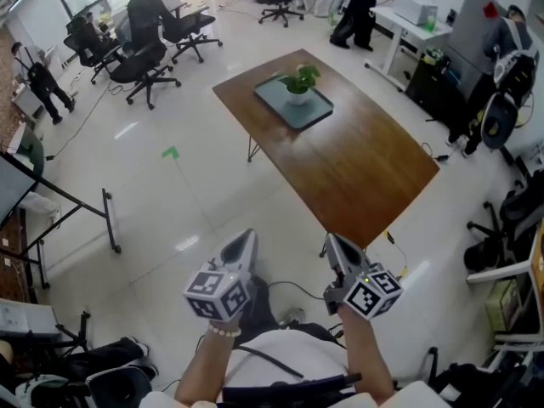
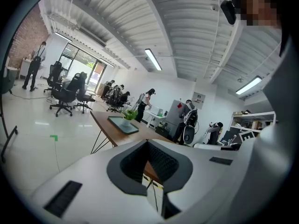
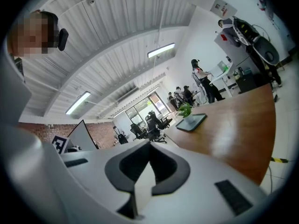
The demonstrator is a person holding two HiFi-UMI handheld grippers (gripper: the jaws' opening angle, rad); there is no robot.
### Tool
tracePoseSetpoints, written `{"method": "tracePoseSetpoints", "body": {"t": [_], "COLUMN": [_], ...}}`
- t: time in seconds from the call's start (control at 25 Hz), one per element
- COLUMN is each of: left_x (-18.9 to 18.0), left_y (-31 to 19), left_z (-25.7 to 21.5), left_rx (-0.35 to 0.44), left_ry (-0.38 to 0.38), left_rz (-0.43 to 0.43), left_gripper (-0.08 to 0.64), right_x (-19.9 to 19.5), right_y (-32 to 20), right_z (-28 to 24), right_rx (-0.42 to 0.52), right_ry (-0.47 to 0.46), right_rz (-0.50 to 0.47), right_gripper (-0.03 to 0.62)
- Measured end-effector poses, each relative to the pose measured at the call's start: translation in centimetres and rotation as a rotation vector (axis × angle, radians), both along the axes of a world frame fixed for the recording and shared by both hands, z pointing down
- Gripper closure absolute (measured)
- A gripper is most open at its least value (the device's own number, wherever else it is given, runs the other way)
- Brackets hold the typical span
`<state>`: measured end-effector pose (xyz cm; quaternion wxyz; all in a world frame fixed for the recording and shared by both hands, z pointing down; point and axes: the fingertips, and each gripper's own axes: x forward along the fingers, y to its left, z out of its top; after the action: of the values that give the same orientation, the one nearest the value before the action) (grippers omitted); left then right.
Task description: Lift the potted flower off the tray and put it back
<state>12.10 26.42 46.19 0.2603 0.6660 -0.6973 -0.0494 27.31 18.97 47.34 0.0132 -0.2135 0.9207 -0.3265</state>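
A: Where is the potted flower (image 1: 299, 82) sitting?
B: On its tray (image 1: 299, 116) at the table's (image 1: 357, 164) far end. The left gripper (image 1: 246, 236) and right gripper (image 1: 333, 241) are hovering well short of it, jaws pressed together and gripping nothing.

table (image 1: 365, 168) near half: bare wood, open path | far end: potted flower (image 1: 299, 82) stands on tray (image 1: 289, 113)

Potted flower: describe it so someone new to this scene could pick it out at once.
Find the brown wooden table standing alone on the pale office floor. Toward its far end lies a flat dark tray, and the potted flower stands on it. It is a small white pot with green leaves, the only upright thing on the table.
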Motion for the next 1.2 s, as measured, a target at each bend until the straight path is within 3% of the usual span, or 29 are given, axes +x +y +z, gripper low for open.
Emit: {"method": "tracePoseSetpoints", "body": {"t": [0.52, 1.2], "left_x": [-10.4, -19.2], "left_y": [-7.1, -15.3], "left_z": [2.1, 3.0], "left_rx": [-0.028, -0.055], "left_ry": [0.054, 0.043], "left_rz": [0.011, 0.139], "left_gripper": [0.568, 0.568], "right_x": [-11.4, -21.2], "right_y": [-6.6, -13.4], "right_z": [1.4, 1.3], "right_rx": [-0.023, -0.017], "right_ry": [0.049, 0.057], "right_rz": [-0.020, 0.081], "right_gripper": [0.591, 0.591]}}
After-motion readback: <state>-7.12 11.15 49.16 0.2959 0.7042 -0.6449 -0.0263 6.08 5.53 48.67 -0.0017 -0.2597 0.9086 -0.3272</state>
